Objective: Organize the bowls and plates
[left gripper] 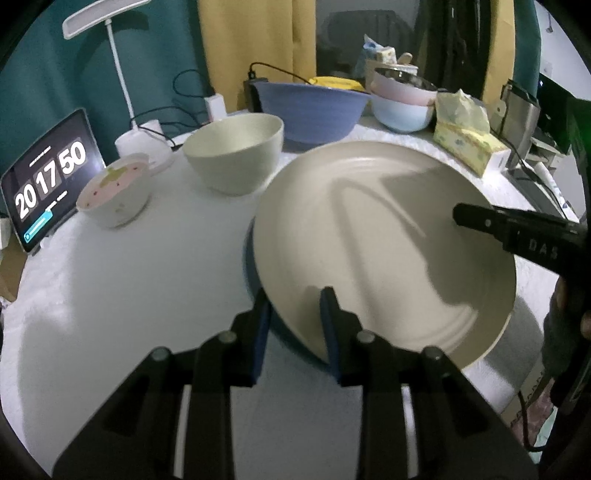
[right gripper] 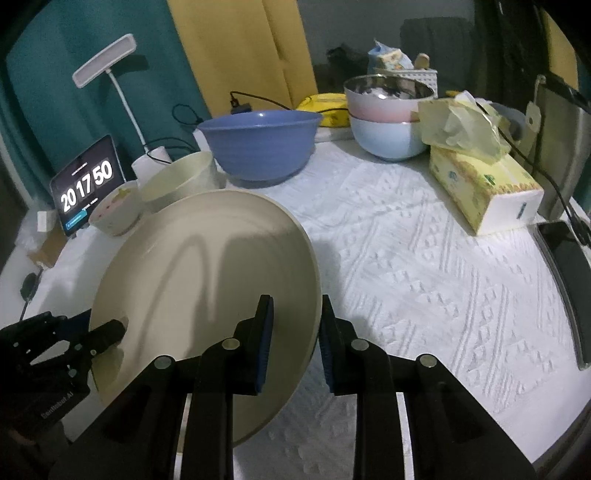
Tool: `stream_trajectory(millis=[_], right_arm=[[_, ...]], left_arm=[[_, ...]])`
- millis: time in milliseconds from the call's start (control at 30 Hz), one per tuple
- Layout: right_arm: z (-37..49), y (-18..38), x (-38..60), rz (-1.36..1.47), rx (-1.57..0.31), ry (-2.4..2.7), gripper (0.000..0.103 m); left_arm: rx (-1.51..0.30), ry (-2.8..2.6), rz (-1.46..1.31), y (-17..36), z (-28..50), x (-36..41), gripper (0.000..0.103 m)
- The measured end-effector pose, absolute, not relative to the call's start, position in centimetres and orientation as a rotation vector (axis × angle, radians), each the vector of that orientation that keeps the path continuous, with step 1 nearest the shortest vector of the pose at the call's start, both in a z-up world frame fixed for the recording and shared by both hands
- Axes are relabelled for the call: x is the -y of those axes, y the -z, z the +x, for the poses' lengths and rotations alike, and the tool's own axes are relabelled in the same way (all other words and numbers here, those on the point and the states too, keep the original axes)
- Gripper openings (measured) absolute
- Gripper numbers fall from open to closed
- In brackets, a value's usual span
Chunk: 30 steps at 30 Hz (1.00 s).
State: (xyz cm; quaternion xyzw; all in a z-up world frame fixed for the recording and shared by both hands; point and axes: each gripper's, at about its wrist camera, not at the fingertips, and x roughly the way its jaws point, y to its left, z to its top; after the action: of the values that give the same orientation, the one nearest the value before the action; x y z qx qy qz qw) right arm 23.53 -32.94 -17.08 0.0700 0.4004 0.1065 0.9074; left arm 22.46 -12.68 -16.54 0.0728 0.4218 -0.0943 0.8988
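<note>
Black tongs [left gripper: 295, 332] w/ blue pads [right gripper: 264, 347], silver pins, white lettering.

The plate [left gripper: 369, 236] hides most of a blue dish [left gripper: 248, 266] beneath it, showing only as a rim. In the right view the plate covers part of the cream bowl [right gripper: 181, 181]. The lamp [left gripper: 99, 18] head is cut off at the top edge.

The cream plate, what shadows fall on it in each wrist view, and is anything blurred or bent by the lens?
Left wrist view: a broad dark shadow crosses the cream plate below the right gripper; the digital clock and lamp bow with the fisheye edge. Right wrist view: long finger-shaped shadows streak the plate; the tablecloth weave stays sharp; the dark corners vignette.
</note>
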Motion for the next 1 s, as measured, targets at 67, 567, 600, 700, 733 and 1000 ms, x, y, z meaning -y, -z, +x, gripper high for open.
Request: stream_trajectory(millis=[67, 567, 600, 700, 733, 1000], right_arm=[[23.5, 17.2, 33.1, 0.144, -0.823, -0.216, 0.027], [23.8, 17.5, 34.0, 0.112, -0.802, -0.14, 0.039], [23.9, 17.5, 34.1, 0.118, -0.803, -0.143, 0.042], [24.0, 17.7, 34.0, 0.121, -0.809, -0.151, 0.043], [24.0, 17.8, 33.9, 0.12, -0.81, -0.154, 0.043], [24.9, 19.0, 32.5, 0.132, -0.845, -0.196, 0.043]], left_arm=[[-0.886, 0.201, 0.145, 16.8, 22.7, 12.8, 0.03], [-0.883, 0.221, 0.135, 16.2, 22.6, 12.4, 0.044], [-0.88, 0.216, 0.129, 16.0, 22.5, 12.1, 0.044], [-0.869, 0.184, 0.109, 15.8, 22.7, 11.2, 0.044], [-0.871, 0.164, 0.1, 15.9, 22.9, 10.8, 0.044], [-0.904, 0.138, 0.043, 16.8, 24.4, 9.4, 0.045]])
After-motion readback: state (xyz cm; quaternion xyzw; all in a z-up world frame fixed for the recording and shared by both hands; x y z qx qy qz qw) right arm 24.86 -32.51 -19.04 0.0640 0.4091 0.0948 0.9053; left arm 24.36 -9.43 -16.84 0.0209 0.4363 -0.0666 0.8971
